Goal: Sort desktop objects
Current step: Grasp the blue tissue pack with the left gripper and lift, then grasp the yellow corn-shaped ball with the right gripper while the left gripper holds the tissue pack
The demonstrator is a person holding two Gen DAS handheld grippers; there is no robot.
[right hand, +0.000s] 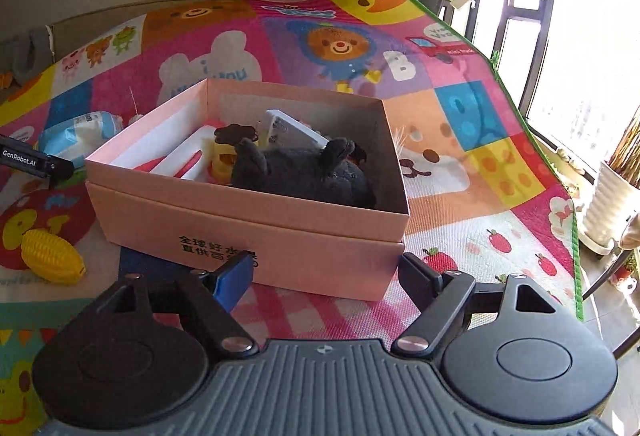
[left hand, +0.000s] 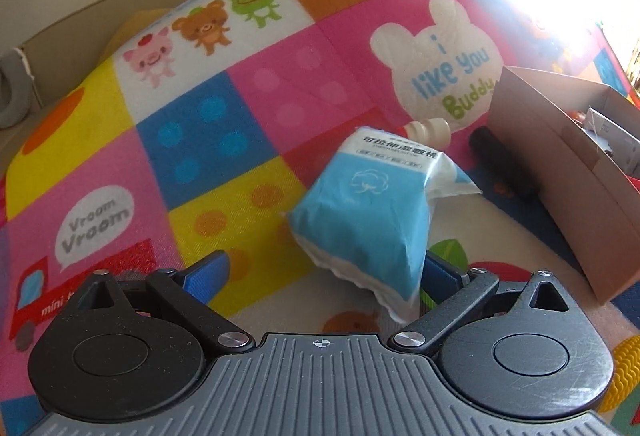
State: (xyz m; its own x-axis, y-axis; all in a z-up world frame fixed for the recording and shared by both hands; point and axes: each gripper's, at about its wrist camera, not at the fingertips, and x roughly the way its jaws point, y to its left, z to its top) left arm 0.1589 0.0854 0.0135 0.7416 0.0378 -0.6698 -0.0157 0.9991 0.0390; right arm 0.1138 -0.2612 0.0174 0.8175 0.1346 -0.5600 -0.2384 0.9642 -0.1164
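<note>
Left gripper stands wide; blue-and-white soft cotton pack lies between its fingers, toward three o'clock, contact unclear. Right gripper wide, empty. Pink cardboard box at twelve o'clock holds black plush toy.

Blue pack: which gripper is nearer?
Left. The left gripper has the blue pack between its open fingers; the right gripper sits before the pink box, the pack beyond it.
</note>
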